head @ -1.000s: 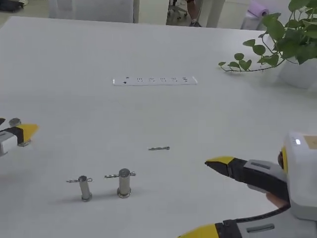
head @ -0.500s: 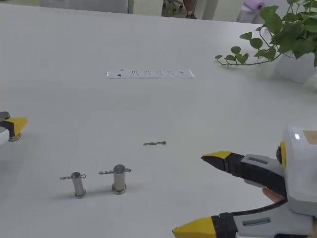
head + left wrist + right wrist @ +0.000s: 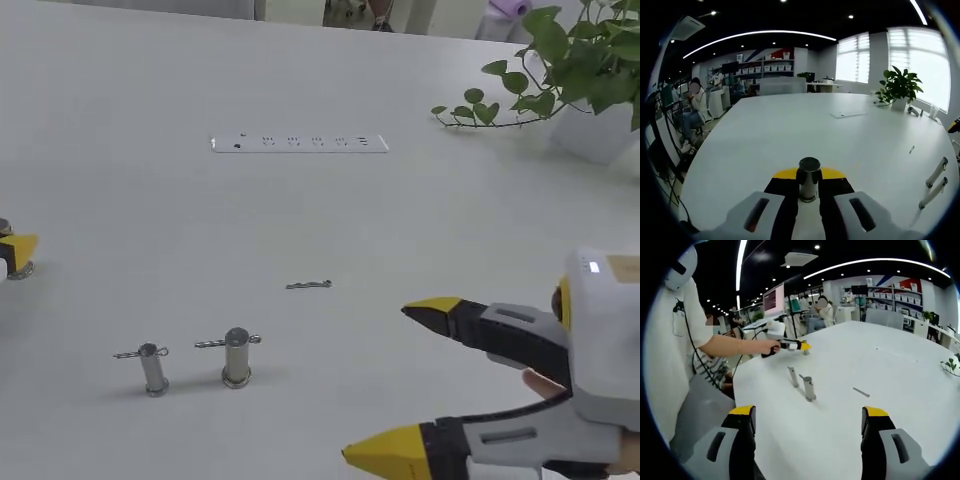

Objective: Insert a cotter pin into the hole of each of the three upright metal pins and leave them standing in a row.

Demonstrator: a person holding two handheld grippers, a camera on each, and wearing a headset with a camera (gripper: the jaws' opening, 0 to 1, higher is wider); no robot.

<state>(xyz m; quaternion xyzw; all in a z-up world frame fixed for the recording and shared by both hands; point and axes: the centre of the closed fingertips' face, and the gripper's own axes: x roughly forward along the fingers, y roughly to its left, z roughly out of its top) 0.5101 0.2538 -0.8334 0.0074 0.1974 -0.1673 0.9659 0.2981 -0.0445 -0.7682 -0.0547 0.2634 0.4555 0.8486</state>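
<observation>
Your left tool [image 3: 809, 175] is clamped on the third metal pin [image 3: 809, 187], keeping it upright on the bench [image 3: 300, 220], likely so it stays steady for pinning. Your right tool [image 3: 375, 382] is spread wide and empty, facing the loose cotter pin [image 3: 308, 285] beyond the two finished pins [image 3: 152, 367] [image 3: 237, 357].

Field notes: my bench is a wide white table [image 3: 150, 80], with a power strip [image 3: 298, 143] mid-top and a potted plant [image 3: 578, 62] at the far corner. Bright windows [image 3: 912, 47], a curved ceiling light strip [image 3: 760, 33], shelves [image 3: 772, 66] behind.

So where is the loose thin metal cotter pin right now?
Head view: the thin metal cotter pin lies flat on the white table, between the white power strip and the thicker upright silver pin.
</observation>
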